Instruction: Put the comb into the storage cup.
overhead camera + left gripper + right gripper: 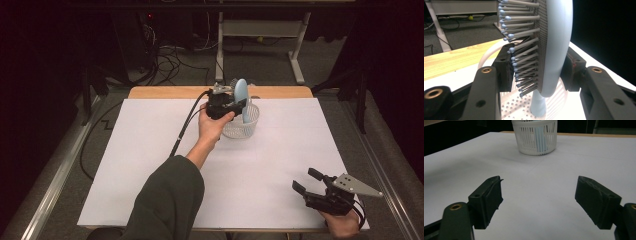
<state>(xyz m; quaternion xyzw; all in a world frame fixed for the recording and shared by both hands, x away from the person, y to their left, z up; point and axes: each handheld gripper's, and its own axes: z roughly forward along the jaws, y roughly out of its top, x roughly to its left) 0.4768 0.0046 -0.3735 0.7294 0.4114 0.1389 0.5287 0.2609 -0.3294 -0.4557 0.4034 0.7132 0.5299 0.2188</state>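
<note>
The light-blue hairbrush [554, 47] stands upright between the jaws of the left gripper [239, 104], which clamp its head, one pad on the bristle side, the other on the smooth back. Its handle reaches down into the white slotted basket [252, 125], which sits on the white table sheet [150, 150] near the far edge. The left forearm extends forward to the basket; the right gripper [307, 181] rests near the front right corner, jaws spread wide and holding nothing
</note>
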